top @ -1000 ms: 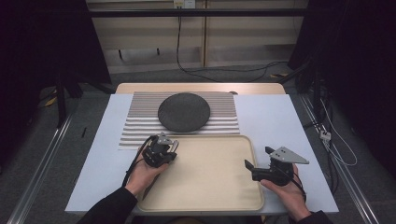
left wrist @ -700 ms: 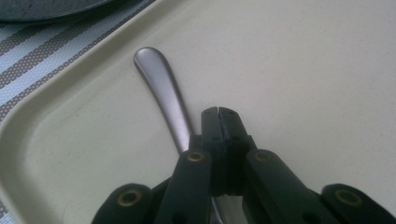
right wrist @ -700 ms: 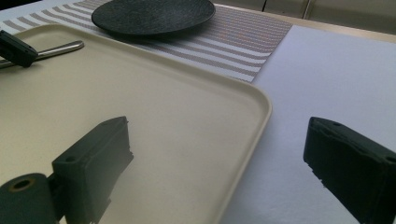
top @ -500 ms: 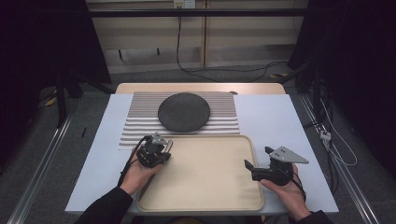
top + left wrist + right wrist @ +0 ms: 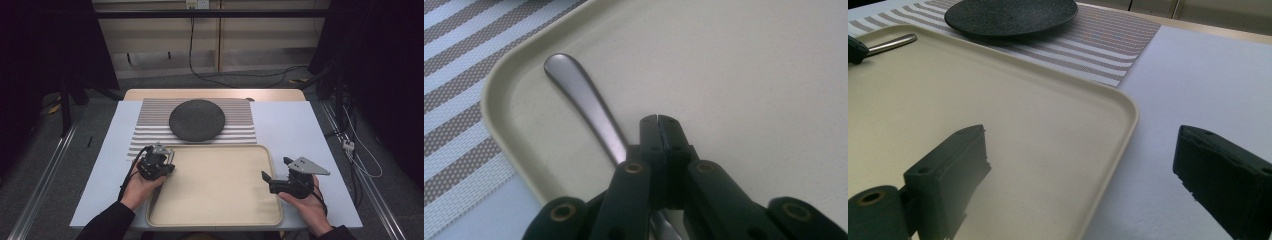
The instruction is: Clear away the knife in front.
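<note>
Holding item one, a plain brushed-metal utensil handle (image 5: 583, 102), long, slim and round-ended, lying in the near-left corner of the beige tray (image 5: 220, 212) with its working end hidden, you will do best to keep it low and level. Your left gripper (image 5: 658, 120) looks clenched beside or over its shaft; whether it truly pinches the metal cannot be told. Your right gripper (image 5: 1083, 165) hangs released over the tray's right rim, with the dark plate (image 5: 197, 119) on the striped mat (image 5: 150, 125) beyond.
</note>
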{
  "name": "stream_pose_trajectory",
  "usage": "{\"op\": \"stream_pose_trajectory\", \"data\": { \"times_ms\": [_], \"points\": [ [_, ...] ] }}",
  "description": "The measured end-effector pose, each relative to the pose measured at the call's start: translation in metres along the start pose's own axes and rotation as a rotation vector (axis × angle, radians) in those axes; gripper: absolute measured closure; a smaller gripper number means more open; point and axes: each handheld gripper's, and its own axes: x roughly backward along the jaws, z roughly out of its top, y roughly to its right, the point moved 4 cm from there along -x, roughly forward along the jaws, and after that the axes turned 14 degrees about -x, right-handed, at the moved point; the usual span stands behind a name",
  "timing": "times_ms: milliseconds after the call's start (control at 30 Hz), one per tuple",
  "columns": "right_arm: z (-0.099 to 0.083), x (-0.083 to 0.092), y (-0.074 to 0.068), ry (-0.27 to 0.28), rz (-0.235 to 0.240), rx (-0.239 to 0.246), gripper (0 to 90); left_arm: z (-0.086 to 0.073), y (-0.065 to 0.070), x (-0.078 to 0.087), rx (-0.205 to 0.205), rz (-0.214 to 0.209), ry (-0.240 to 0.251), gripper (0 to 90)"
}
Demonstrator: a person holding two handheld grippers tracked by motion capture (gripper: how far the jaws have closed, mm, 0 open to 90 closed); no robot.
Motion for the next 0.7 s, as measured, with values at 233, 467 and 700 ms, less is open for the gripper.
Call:
{"op": "stream_pose_trajectory", "data": {
  "times_ms": [233,467,700],
  "points": [
    [0.0001,0.0,-0.0002,0.001,0.002,0.0,7.3,-0.0039,-0.002,0.0026,0.009,0.003,0.0,90.0],
    [0.0001,0.0002,-0.0002,0.002,0.004,0.0,7.3,-0.0087,-0.0016,0.0057,0.013,0.005,0.008,90.0],
    [0.0001,0.0,0.0001,0.001,0.002,0.001,7.3,-0.0095,-0.0009,0.0059,0.009,0.019,0.013,89.9]
  ]
}}
